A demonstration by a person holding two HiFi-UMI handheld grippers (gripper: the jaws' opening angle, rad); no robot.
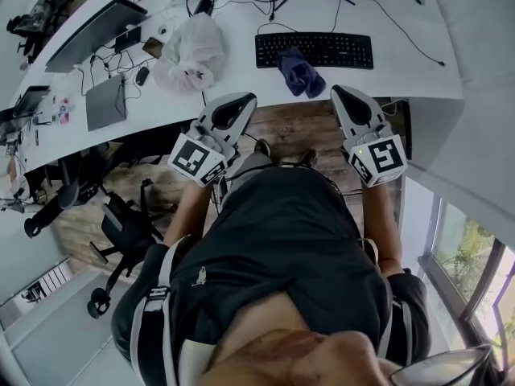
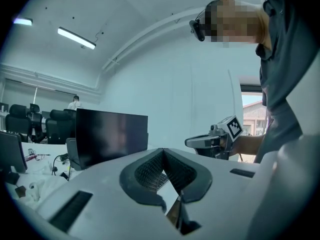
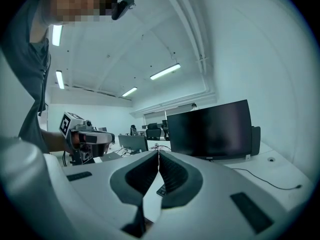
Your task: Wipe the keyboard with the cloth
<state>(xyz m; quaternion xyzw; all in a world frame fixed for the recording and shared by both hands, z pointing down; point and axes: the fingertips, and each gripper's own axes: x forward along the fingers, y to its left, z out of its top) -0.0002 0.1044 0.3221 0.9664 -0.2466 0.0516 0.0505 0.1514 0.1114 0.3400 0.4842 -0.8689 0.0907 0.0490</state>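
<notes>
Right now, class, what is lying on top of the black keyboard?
A crumpled dark blue cloth covers part of the keyboard's near edge and spills onto the white desk. The keys beneath it are hidden.

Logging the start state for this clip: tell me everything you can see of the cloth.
The cloth is dark blue-purple, soft-looking fabric, crumpled into a loose heap rather than spread flat. It lies over the near edge of the black keyboard, close to its middle, and spills onto the white desk toward the person. Only the keyboard and desk touch it. The left gripper and right gripper are both short of it. It shows in the head view only.
</notes>
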